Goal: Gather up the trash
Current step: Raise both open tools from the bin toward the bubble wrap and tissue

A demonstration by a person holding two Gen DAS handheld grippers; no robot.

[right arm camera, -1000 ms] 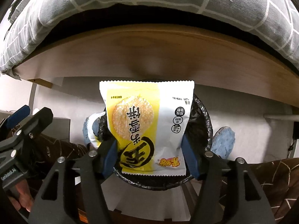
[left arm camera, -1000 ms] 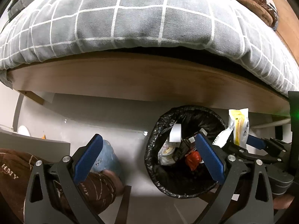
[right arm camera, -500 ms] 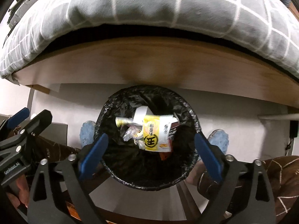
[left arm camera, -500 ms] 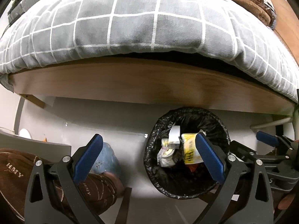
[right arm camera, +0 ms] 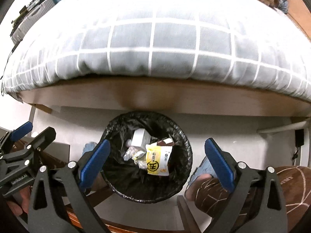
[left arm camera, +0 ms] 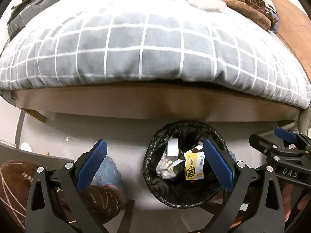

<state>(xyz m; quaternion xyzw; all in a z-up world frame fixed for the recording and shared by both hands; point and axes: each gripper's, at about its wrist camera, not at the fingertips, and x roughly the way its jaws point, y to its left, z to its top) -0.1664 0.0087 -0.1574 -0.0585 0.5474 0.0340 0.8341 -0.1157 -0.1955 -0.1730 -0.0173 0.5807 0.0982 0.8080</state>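
A round bin with a black liner stands on the pale floor below the bed edge. A yellow and white snack packet lies inside it on top of other wrappers and a white box. My left gripper is open and empty, above and to the left of the bin. My right gripper is open and empty, high above the bin with the bin between its blue pads. The right gripper also shows at the right edge of the left wrist view.
A bed with a grey checked duvet and a wooden frame fills the upper view. A brown blanket lies on the far right of the bed. The person's blue slippers and brown trousers flank the bin.
The right gripper opened and let go of the snack packet, which fell into the bin. Both grippers have since risen, so more of the duvet shows.
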